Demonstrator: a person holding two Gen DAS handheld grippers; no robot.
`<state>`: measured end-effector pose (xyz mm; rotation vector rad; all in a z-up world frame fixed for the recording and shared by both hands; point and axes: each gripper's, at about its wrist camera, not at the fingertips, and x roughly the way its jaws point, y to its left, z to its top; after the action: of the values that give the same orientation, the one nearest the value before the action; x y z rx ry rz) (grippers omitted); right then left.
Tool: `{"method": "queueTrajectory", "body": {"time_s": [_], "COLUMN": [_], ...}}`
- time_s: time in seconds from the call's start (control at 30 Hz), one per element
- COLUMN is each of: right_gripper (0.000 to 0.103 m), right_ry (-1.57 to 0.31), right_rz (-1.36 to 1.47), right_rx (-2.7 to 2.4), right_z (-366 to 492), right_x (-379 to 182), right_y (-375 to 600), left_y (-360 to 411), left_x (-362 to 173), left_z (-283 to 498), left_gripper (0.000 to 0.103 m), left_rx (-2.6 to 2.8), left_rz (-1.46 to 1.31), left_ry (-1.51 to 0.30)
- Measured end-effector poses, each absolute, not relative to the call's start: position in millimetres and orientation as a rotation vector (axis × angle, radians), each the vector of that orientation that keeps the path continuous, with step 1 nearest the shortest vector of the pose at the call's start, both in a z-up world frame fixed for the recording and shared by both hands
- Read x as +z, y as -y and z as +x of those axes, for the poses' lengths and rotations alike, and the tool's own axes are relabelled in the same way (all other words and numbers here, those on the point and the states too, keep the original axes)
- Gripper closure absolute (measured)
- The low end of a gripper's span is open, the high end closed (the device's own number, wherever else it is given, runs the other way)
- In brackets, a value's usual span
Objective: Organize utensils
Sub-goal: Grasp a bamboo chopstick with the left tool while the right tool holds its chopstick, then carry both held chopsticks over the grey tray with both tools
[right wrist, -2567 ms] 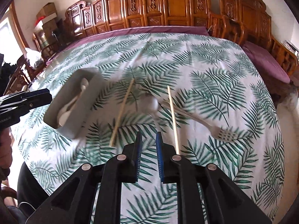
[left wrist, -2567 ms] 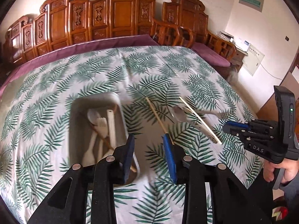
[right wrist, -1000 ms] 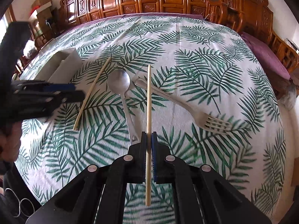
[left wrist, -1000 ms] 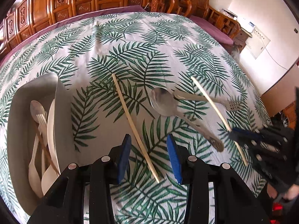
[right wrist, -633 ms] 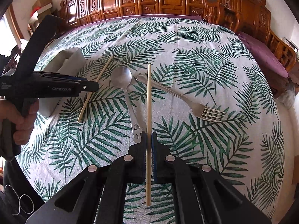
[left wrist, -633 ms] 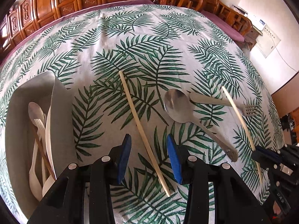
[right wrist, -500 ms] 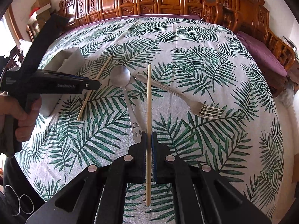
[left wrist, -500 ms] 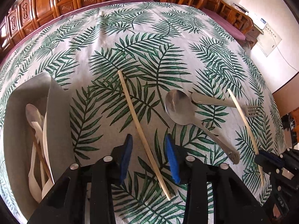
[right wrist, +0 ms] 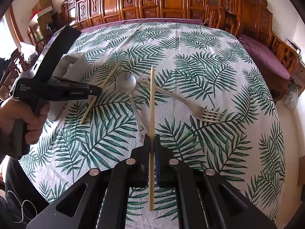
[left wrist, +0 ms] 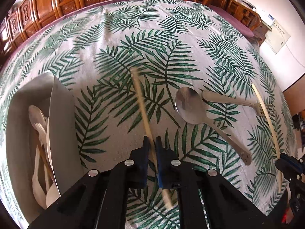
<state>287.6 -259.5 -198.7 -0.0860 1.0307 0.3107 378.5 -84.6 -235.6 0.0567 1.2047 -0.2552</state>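
Observation:
My left gripper (left wrist: 152, 143) is shut on a pale wooden chopstick (left wrist: 142, 103) that lies across the leaf-print tablecloth; the stick looks blurred. My right gripper (right wrist: 152, 139) is shut on a second chopstick (right wrist: 152, 99) and holds it above the cloth; that stick also shows in the left wrist view (left wrist: 266, 114). A metal spoon (left wrist: 188, 106) and a metal fork (left wrist: 228, 100) lie between the two chopsticks. A grey tray (left wrist: 57, 103) at the left holds several pale utensils (left wrist: 39, 126). In the right wrist view the left gripper (right wrist: 97, 91) grips the first chopstick (right wrist: 110, 76).
The round table (right wrist: 190, 43) has a palm-leaf cloth over a purple one. Carved wooden chairs (right wrist: 171, 2) ring its far side. The spoon (right wrist: 126, 83) and fork (right wrist: 190, 103) cross under the right chopstick. The person's hand (right wrist: 21, 114) holds the left gripper's handle.
My left gripper has closed on the chopstick in front of it, which was between open jaws half a second ago. My right gripper has kept hold of its chopstick, slightly higher.

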Motion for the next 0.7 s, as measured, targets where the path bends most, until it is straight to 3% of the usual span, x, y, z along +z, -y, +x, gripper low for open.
{"method": "queueTrajectory", "body": {"time_s": [0.7], "right_gripper": [0.097], "right_ry": [-0.964], "right_rz": [-0.067], "right_rx": [0.33], "right_z": [279.0], "right_x": [-163.2], "right_y": [235.1], "left_y": [59.9], "left_x": [-155.2], "left_z": [301.7], "left_gripper": [0.099], "left_rx": [-0.355], "left_rz": [0.002], "left_ry": [-1.017]}}
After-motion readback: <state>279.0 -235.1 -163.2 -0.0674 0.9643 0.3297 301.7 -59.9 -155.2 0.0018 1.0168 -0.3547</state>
